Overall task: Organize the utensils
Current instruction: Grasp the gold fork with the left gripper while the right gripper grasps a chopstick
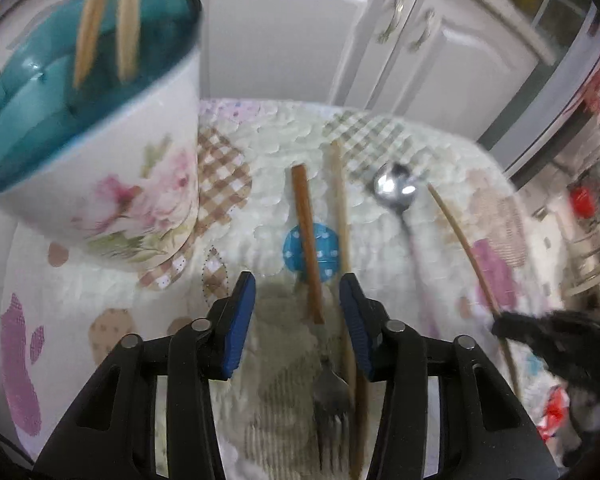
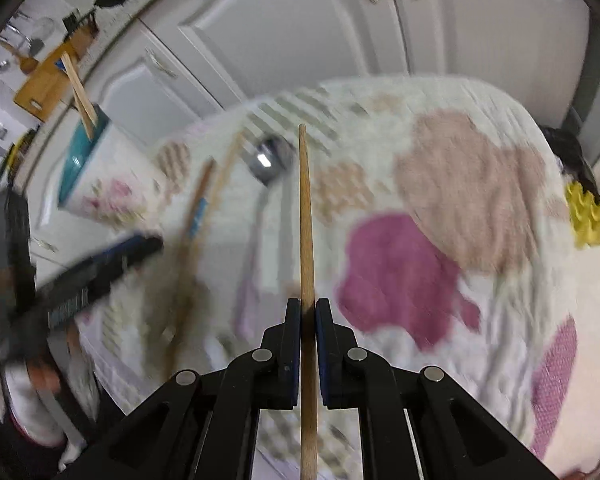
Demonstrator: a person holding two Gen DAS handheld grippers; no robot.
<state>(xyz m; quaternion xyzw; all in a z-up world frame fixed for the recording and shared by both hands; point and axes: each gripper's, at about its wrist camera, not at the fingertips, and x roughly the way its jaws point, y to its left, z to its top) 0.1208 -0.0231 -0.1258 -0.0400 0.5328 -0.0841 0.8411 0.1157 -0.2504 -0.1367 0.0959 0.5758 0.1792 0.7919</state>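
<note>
Standing by the surface [image 1: 440,148], which has a patchwork cloth [image 2: 440,208] with pink and purple blobs over it. Going left to right: at the far left there's a white floral holder [image 1: 132,184] with a teal inside, upright on the cloth, and two chopsticks [image 1: 108,20] already poking out of its top.

Just right of it the left gripper [image 1: 298,292] hangs low over the cloth, its blue fingers [image 1: 242,320] partway apart and not pressing on anything. Between them lie a short brown stick [image 1: 308,244] and a longer pale stick [image 1: 342,236], side by side across a blue dotted patch. The pale one runs right along the inside of the right-hand finger; can't tell if it actually touches. Nearer the camera there's a fork [image 1: 334,396], quite blurry, tines pointing toward the camera.

Next over is a spoon [image 1: 396,190], bowl at the far end, lying flat on the cloth.

Then the right gripper [image 2: 308,304], fingers nearly closed and clamped on one chopstick [image 2: 305,208], which sticks out straight ahead past the tips. From the left camera that same stick angles up off the cloth.

White cupboard doors [image 1: 292,32] behind everything. Both views are smeared with motion blur.
</note>
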